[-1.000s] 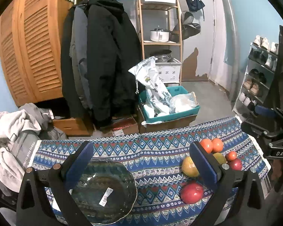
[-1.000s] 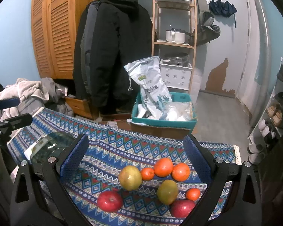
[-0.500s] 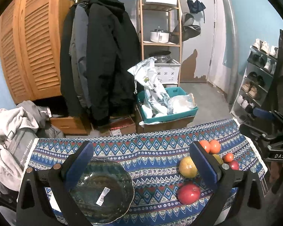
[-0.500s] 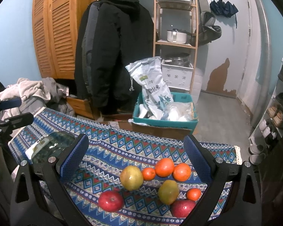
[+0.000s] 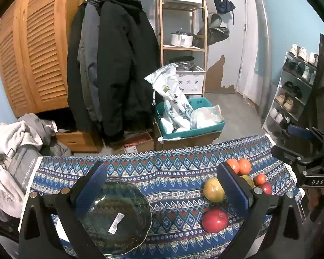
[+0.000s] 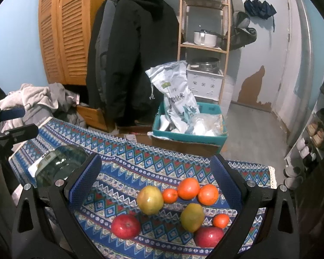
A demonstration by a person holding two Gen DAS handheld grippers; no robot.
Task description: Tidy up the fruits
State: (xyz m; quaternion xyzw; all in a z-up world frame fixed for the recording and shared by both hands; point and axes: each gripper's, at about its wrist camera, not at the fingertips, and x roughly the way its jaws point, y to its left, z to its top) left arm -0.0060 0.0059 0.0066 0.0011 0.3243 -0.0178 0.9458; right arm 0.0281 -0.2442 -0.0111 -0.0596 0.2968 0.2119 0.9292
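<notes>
- Left wrist view: the left gripper [image 5: 162, 185] is spread wide and empty over the patterned cloth [image 5: 175, 172]; the glass bowl [image 5: 116, 215] sits at 7 o'clock, fruits at 4 o'clock, some probably hidden behind its finger.
- Right wrist view: the right gripper [image 6: 155, 181] gapes wide, empty; the fruit cluster [image 6: 172, 209] lies between its fingers at 6 o'clock.

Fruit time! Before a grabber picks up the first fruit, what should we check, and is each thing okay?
1. Bowl has nothing in it, only a sticker: ok.
2. Right gripper is open, wide enough for a fruit: ok.
3. Left gripper is open and holds nothing: ok.
4. Fruits are all on the cloth, none near the edge: ok. The yellow apple and left red apple lie nearest the bowl.
5. Room to grab one alone: the left red apple sits apart: ok. The oranges touch each other: not ok.
6. Are the fruits soft or slippery: cannot tell.
</notes>
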